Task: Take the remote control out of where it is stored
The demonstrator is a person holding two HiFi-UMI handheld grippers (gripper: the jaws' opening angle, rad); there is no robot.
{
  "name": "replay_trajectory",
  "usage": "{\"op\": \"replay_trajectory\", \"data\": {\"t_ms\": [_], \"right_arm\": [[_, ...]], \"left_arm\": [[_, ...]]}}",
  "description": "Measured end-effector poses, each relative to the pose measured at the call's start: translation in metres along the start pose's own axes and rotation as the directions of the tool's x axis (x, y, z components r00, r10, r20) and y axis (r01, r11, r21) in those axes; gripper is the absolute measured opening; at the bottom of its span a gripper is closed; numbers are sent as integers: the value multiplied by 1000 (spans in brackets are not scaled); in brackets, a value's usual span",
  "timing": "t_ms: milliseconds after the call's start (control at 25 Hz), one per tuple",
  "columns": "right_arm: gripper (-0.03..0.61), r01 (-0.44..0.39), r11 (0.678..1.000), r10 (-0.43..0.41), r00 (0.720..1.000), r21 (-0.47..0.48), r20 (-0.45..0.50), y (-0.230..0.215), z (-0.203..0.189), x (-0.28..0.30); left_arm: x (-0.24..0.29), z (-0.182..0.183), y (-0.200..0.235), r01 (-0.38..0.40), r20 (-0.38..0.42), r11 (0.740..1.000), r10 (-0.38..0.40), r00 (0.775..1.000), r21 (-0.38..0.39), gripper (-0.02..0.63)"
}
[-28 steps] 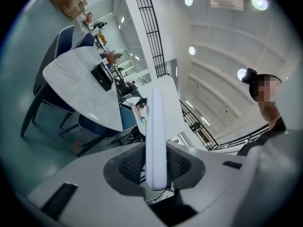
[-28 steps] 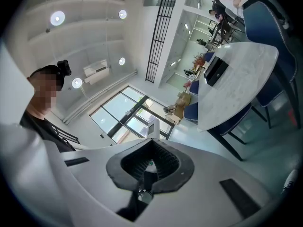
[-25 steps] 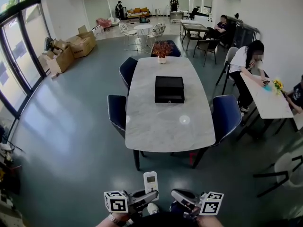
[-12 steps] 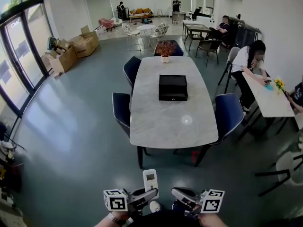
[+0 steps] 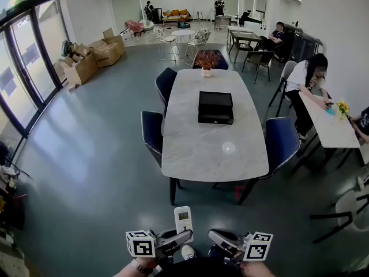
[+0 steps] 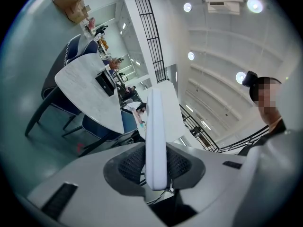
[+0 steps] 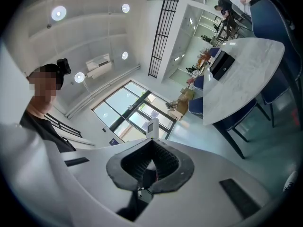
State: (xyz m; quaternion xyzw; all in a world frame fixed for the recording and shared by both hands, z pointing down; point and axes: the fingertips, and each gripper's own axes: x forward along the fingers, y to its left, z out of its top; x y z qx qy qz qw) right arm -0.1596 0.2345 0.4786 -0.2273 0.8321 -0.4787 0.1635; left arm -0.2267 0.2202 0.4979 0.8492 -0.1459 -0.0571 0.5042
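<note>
The left gripper [image 5: 184,234] has its jaws partway open and clamped on the remote [image 6: 156,141], both ribbed pads pressing on its flat faces near the lower end. The remote stands upright out of the jaws, its small screen toward 12 o'clock. Just beside it at 3 o'clock, the right gripper [image 5: 214,235] has its jaws together with nothing between them. The two grippers sit close and level, marker cubes turned outward.

Well apart at 12 o'clock, across bare grey floor, stands a marble table [image 5: 213,154]. A black box [image 5: 215,107] rests on its far half, with a potted plant [image 5: 206,62] at the far end. Blue chairs [image 5: 152,133] flank the table at 11 and 1 o'clock. At 2 o'clock a person [image 5: 305,79] sits at a side table.
</note>
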Motion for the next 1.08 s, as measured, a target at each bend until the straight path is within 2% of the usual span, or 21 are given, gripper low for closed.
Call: {"op": "replay_trajectory", "data": {"t_ms": [280,1080], "right_arm": [[9,-3,1000,3,1000,4,-19,-3,-4,8],[9,1,1000,0,1000,9,-28,-6,-3,5]], "left_arm": [[-7,0,6,-16,3,1000,16,1000,19,114],[-1,-3,6,-1,27,1000,1,1000,-21,114]]}}
